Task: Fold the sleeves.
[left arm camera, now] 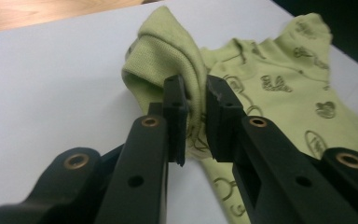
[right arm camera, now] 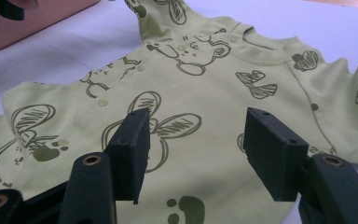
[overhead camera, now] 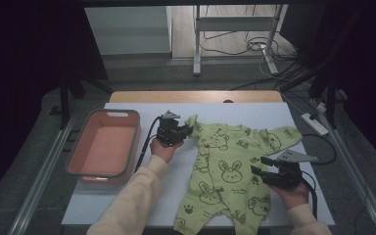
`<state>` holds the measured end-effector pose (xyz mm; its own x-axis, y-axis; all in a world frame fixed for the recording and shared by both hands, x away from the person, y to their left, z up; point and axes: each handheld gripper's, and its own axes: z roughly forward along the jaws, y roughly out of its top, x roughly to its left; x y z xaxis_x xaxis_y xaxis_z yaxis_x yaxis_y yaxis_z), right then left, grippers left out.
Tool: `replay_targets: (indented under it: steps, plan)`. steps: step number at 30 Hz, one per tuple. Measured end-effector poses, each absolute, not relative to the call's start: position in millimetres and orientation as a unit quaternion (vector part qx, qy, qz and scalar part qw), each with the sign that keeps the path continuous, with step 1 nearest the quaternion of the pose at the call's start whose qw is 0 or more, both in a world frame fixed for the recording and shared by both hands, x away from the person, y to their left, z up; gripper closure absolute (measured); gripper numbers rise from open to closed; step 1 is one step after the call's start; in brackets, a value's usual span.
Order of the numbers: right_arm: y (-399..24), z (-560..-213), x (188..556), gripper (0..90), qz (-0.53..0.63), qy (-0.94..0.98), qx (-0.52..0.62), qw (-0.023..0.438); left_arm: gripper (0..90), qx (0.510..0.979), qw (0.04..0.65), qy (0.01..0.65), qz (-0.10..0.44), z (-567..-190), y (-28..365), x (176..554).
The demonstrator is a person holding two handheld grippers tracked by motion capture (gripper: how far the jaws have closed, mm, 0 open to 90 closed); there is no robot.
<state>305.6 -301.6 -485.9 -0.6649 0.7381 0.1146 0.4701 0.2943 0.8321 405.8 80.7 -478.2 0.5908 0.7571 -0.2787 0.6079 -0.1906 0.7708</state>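
Note:
A light green baby romper [overhead camera: 225,169] printed with rabbits and paws lies flat on the white sheet, neck toward the far side. My left gripper [overhead camera: 188,129] is shut on the romper's left sleeve cuff [left arm camera: 168,60], which is lifted and bunched between the jaws. In the left gripper view, my left gripper [left arm camera: 196,114] pinches the ribbed green fabric. My right gripper [overhead camera: 259,166] hovers open over the romper's right side, nothing between its jaws. The right gripper view has my right gripper [right arm camera: 196,149] above the romper's printed front [right arm camera: 205,88].
A salmon-pink plastic tub [overhead camera: 105,144] sits empty at the left on the white sheet [overhead camera: 127,196]. The wooden table edge [overhead camera: 196,96] runs along the far side. Desk legs and cables [overhead camera: 254,46] lie on the floor beyond.

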Motion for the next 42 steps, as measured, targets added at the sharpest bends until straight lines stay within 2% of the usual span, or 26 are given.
replay_targets:
  steps: [28,42]
  plan:
    - [-301,-490,313,41.2,0.449,0.794,0.383,0.146,78.3,0.787,0.463,0.405,0.054,-480,32,410]
    - [-303,-490,311,41.1,0.446,0.795,0.384,0.146,78.1,0.799,0.447,0.399,0.037,-493,4,416]
